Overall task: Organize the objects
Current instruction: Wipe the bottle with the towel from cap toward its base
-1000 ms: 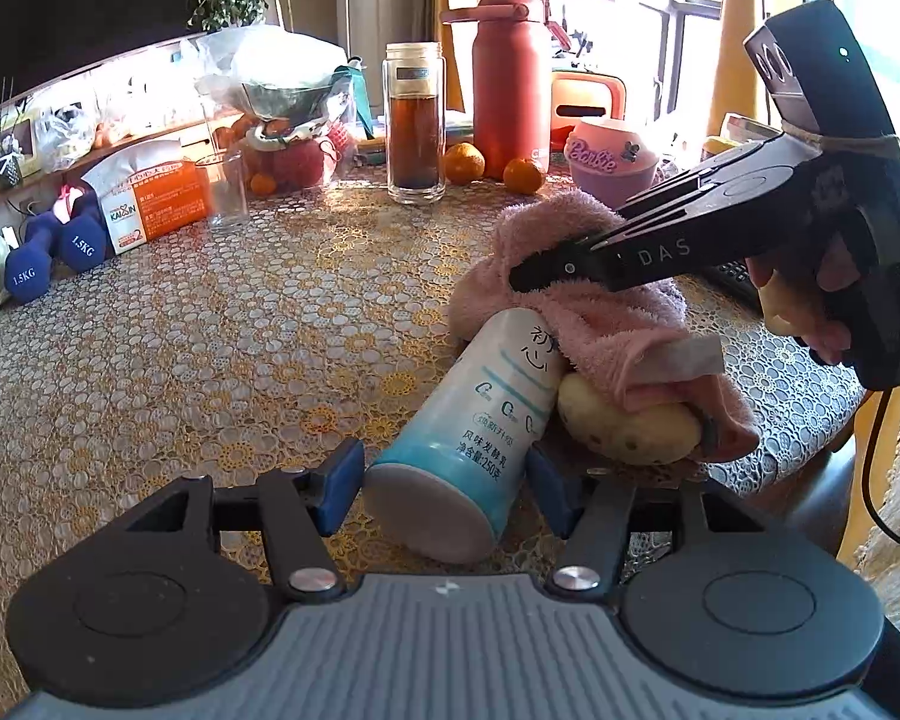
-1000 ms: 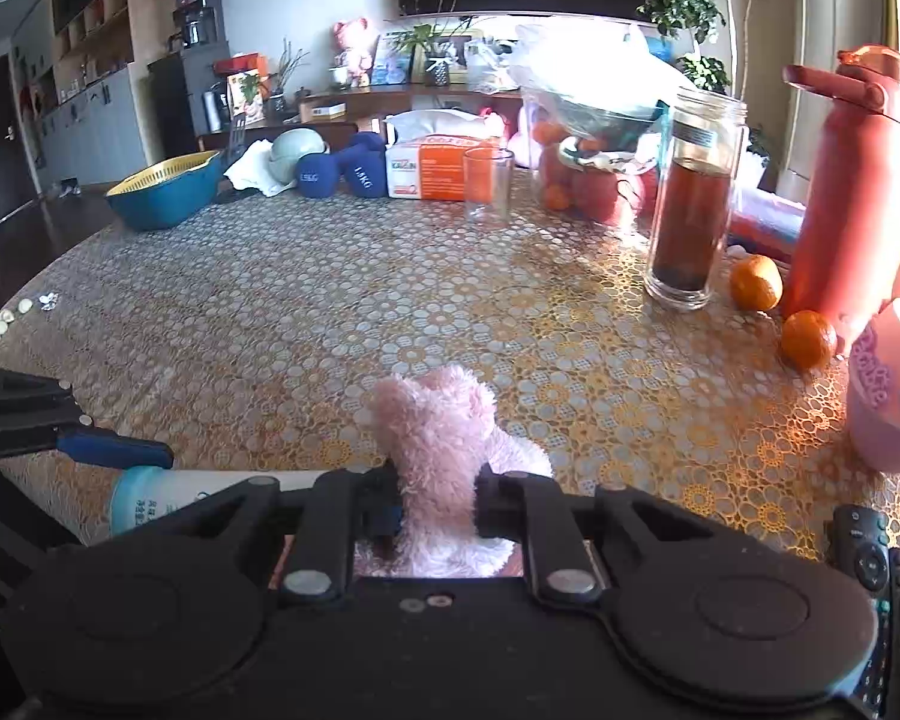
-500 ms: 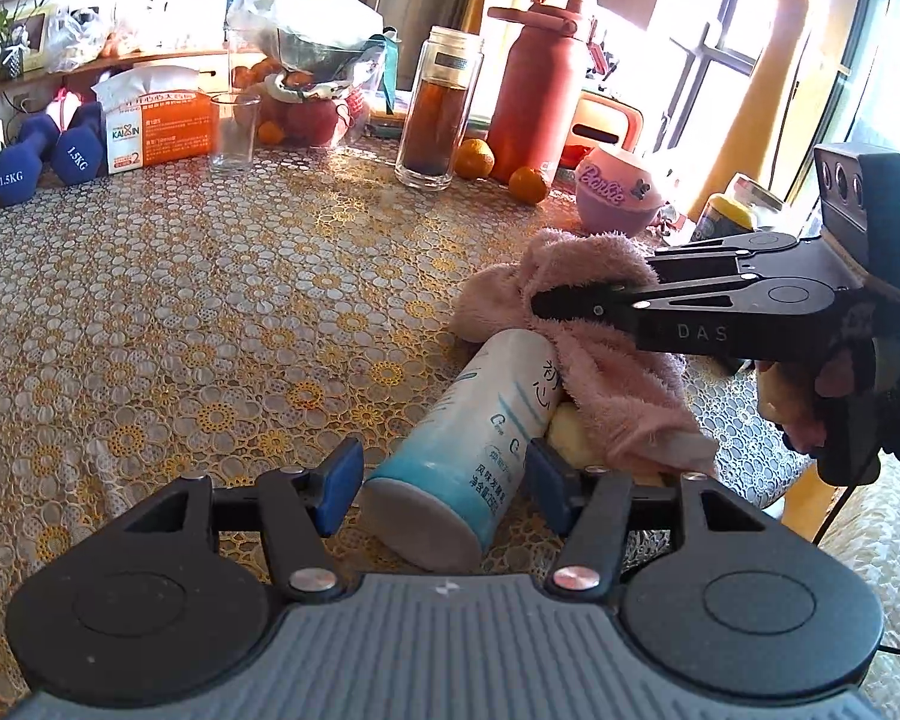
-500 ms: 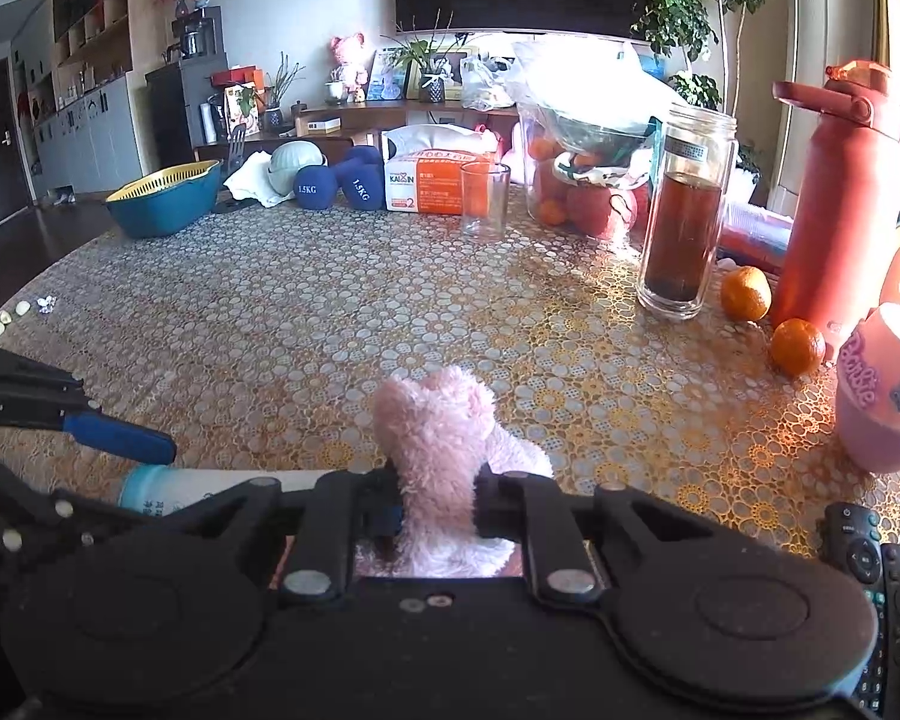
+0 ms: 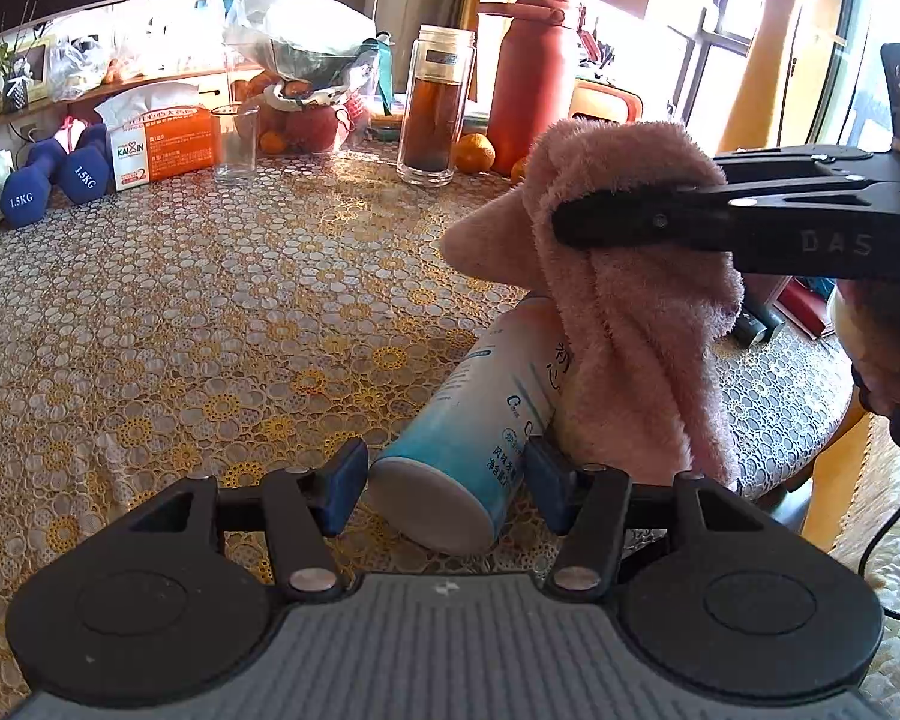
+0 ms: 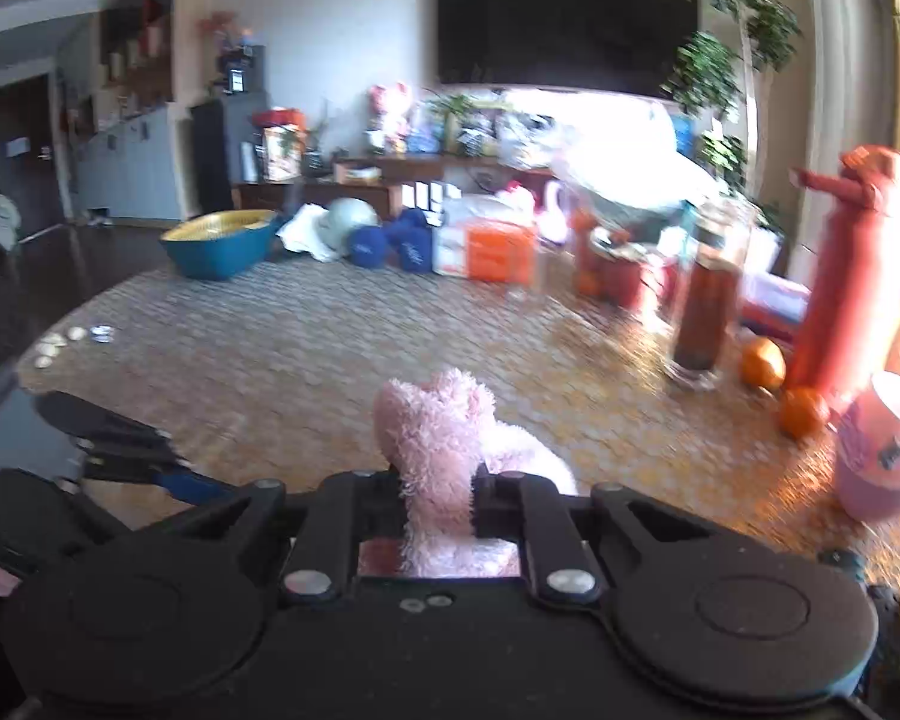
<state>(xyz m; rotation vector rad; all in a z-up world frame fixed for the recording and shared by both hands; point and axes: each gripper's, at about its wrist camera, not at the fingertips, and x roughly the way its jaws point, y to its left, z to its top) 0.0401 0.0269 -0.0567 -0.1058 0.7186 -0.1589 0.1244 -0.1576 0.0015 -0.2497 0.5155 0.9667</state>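
Note:
My right gripper [image 6: 437, 489] is shut on a pink fluffy towel [image 6: 435, 450] and holds it lifted above the table; in the left wrist view the towel [image 5: 630, 276] hangs from its black fingers [image 5: 642, 219]. A white and teal bottle [image 5: 474, 438] lies on its side on the lace tablecloth [image 5: 210, 312]. My left gripper [image 5: 444, 480] is open, its blue pads on either side of the bottle's base, apart from it. The hanging towel drapes against the bottle's far end.
At the back stand a glass jar of dark liquid [image 5: 438, 108], a red flask [image 5: 531, 78], oranges [image 5: 474, 153], a drinking glass [image 5: 234, 144], a tissue box [image 5: 162, 147], blue dumbbells [image 5: 48, 171] and a pink cup [image 6: 888, 450]. A teal bowl [image 6: 222, 243] sits far left. The table edge is right.
My right gripper has risen with the pink towel, lifting it off the table. The potato under it no longer shows. My left gripper stays open around the bottle.

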